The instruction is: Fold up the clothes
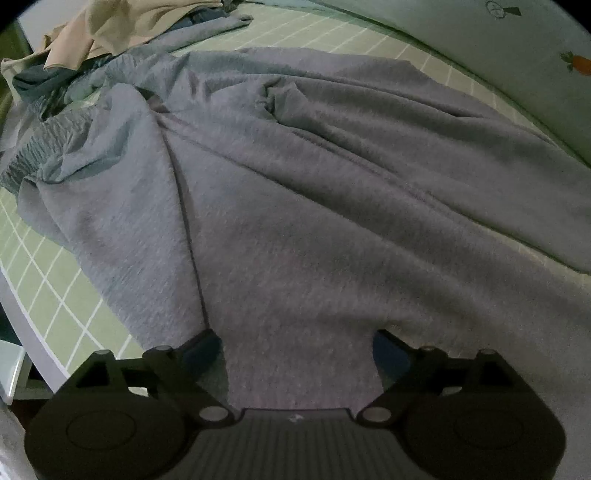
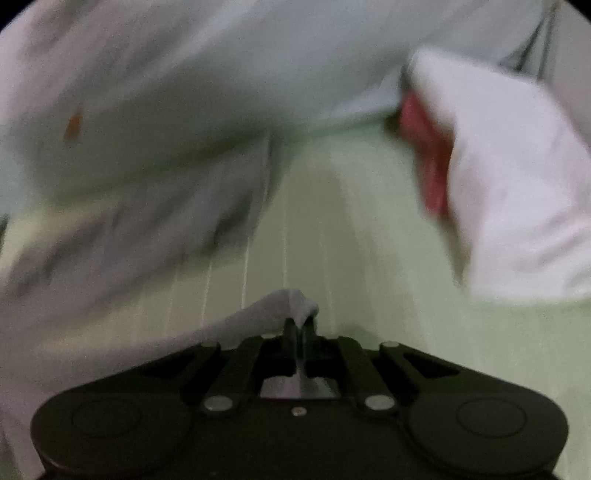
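A large grey garment (image 1: 295, 192) with an elastic waistband (image 1: 33, 155) lies spread and wrinkled over a green grid-patterned sheet (image 1: 48, 280). My left gripper (image 1: 299, 350) is open, its jaws wide apart, with the near edge of the grey fabric lying between and over them. In the blurred right wrist view my right gripper (image 2: 300, 325) is shut on a corner of the grey garment (image 2: 258, 314), holding it above the green sheet (image 2: 351, 240). The rest of the garment (image 2: 92, 221) trails off to the left.
A pile of other clothes, beige (image 1: 122, 29) and blue-grey (image 1: 40, 81), lies at the far left. A pale cover with carrot print (image 1: 576, 62) borders the right. A white and red folded item (image 2: 498, 177) lies at the right of the right wrist view.
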